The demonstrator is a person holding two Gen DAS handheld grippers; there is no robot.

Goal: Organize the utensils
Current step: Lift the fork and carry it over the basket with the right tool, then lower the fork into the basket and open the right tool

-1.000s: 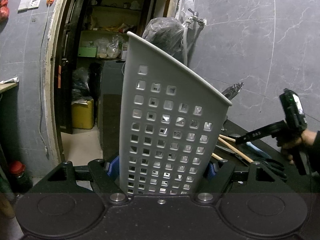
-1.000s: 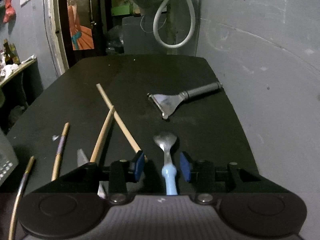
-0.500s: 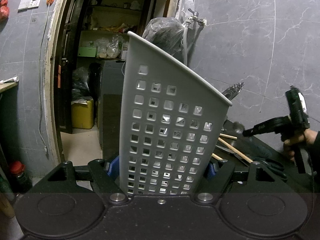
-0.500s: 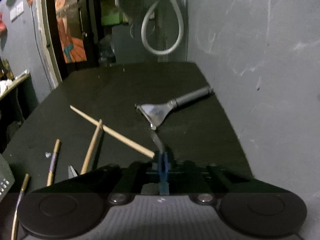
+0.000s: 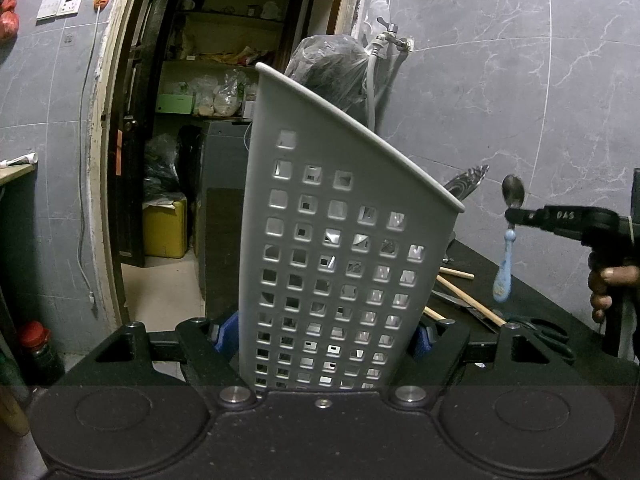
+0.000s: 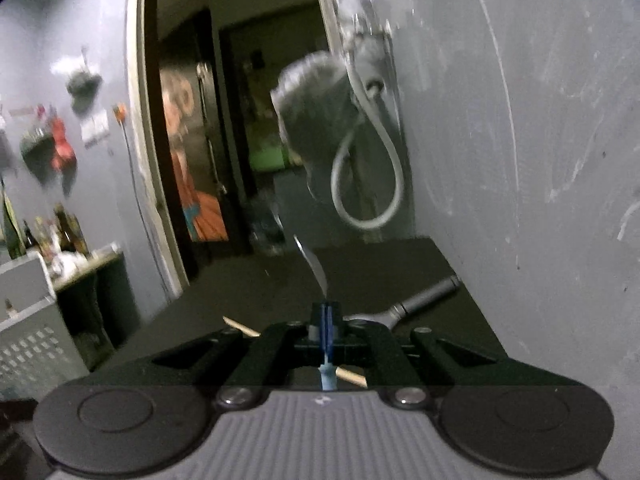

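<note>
Item: blue-handled metal spoon [image 5: 509, 236], aloft right of grey perforated plastic basket [image 5: 344, 264] | Right gripper [image 6: 327, 322]: pinching spoon's neck | Left gripper [image 5: 322, 330]: clamping basket | Advice: lower handle-first over rim, then release.

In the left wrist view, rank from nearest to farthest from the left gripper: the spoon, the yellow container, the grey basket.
1. Grey basket: clamped in the left gripper.
2. Spoon: right, held up over the table.
3. Yellow container: left, through the doorway.
</note>
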